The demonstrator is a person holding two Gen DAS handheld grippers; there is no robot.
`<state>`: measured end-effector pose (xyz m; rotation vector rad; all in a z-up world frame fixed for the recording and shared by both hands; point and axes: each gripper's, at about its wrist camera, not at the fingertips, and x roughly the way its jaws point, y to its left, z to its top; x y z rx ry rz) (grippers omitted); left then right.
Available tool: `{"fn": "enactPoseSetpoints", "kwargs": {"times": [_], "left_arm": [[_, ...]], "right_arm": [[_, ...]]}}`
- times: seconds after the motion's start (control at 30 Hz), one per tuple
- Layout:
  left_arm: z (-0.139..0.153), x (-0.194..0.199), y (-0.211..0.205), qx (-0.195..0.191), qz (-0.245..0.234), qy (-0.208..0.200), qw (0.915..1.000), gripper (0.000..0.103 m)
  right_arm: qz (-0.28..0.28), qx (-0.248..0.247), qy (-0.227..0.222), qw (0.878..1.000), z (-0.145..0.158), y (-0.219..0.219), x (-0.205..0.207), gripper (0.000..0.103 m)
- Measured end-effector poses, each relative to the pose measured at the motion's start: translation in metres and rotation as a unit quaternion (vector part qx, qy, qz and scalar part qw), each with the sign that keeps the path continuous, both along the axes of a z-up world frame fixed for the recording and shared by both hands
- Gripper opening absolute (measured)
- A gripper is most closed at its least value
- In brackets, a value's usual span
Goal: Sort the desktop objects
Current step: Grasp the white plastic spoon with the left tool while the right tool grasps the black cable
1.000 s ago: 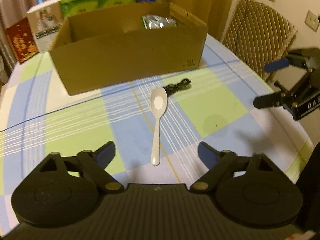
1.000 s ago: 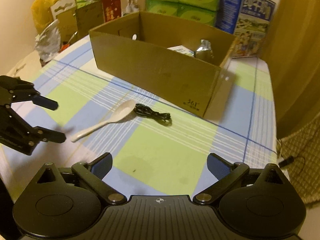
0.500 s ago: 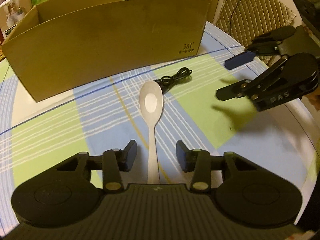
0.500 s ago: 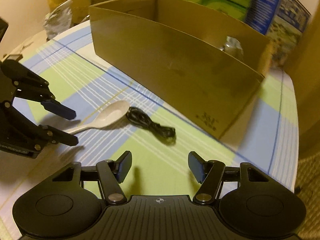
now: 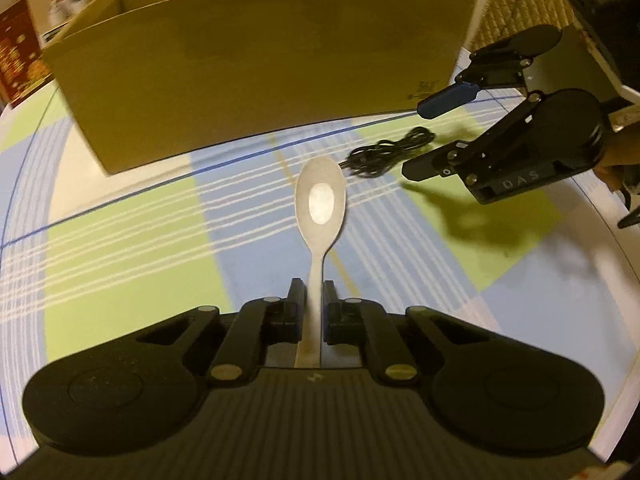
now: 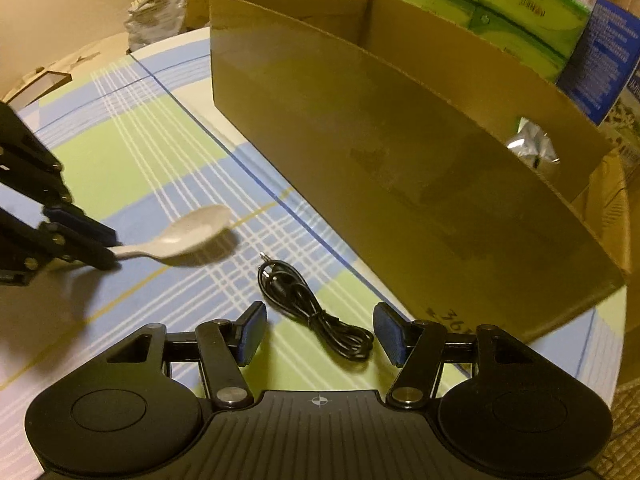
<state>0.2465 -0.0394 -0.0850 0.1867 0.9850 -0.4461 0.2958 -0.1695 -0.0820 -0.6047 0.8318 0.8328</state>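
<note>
My left gripper [image 5: 313, 294] is shut on the handle of a white spoon [image 5: 320, 200], whose bowl points toward the cardboard box [image 5: 256, 68]. It also shows in the right wrist view [image 6: 188, 236], held by the left gripper [image 6: 108, 246]. My right gripper [image 6: 318, 334] is open, its fingers on either side of a coiled black cable [image 6: 312, 312] lying on the checked tablecloth. The right gripper [image 5: 416, 140] and the cable [image 5: 388, 150] also show in the left wrist view, right of the spoon.
The open cardboard box [image 6: 400, 152] holds a silver foil bag [image 6: 532, 148]. Green tissue packs [image 6: 500, 4] and a blue box [image 6: 604, 52] stand behind it. A plastic bag [image 6: 156, 20] lies at the far left. A wicker chair [image 5: 516, 4] stands beyond the table edge.
My left gripper has moved up to the spoon and shut on its handle. My right gripper has moved forward and down, so its open fingers flank the black cable.
</note>
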Motion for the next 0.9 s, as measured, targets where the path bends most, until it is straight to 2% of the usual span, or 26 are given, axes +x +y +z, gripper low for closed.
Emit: {"fn": "enactPoseSetpoints", "kwargs": {"times": [0.07, 0.13, 0.17, 0.2, 0.33, 0.47, 0.53, 0.6, 0.63, 0.7, 0.73, 0.9], "left_arm": [[0.000, -0.002, 0.005, -0.002, 0.007, -0.001, 1.0000, 0.006], [0.000, -0.004, 0.008, -0.003, 0.011, -0.002, 0.9999, 0.006], [0.000, -0.005, 0.009, -0.003, 0.013, -0.002, 0.9999, 0.006], [0.001, -0.007, 0.010, -0.003, 0.014, -0.003, 0.9999, 0.006], [0.001, -0.017, 0.012, -0.007, 0.021, -0.005, 0.9997, 0.006], [0.001, -0.025, 0.011, -0.011, 0.023, -0.004, 0.9997, 0.006], [0.002, -0.031, 0.010, -0.012, 0.022, -0.003, 0.9997, 0.006], [0.002, -0.035, 0.009, -0.016, 0.023, -0.003, 0.9996, 0.007], [0.001, -0.036, 0.010, -0.019, 0.024, -0.002, 0.9995, 0.009], [0.002, -0.039, 0.011, -0.026, 0.030, -0.003, 0.9992, 0.028], [0.003, -0.039, 0.011, -0.026, 0.033, -0.005, 0.9991, 0.027], [0.004, -0.032, 0.017, -0.036, 0.055, -0.022, 0.9976, 0.027]], "right_arm": [[-0.006, -0.003, 0.012, 1.000, -0.004, 0.001, 0.002, 0.052], [-0.017, 0.010, 0.033, 0.999, -0.003, -0.001, 0.001, 0.026], [-0.028, 0.014, 0.042, 0.999, -0.003, -0.002, 0.000, 0.018], [-0.040, 0.015, 0.047, 0.998, -0.002, -0.003, -0.003, 0.016], [-0.103, 0.045, 0.088, 0.990, 0.001, -0.013, -0.017, 0.015], [-0.200, 0.080, 0.130, 0.968, 0.006, -0.032, -0.033, 0.015], [-0.221, 0.099, 0.142, 0.960, 0.008, -0.039, -0.045, 0.016], [-0.226, 0.112, 0.135, 0.958, 0.008, -0.043, -0.059, 0.016], [-0.227, 0.120, 0.127, 0.958, 0.008, -0.045, -0.065, 0.022], [-0.221, 0.132, 0.107, 0.960, 0.006, -0.048, -0.075, 0.032], [-0.218, 0.136, 0.099, 0.961, 0.006, -0.048, -0.078, 0.036], [-0.185, 0.119, 0.054, 0.974, 0.000, -0.037, -0.084, 0.038]]}}
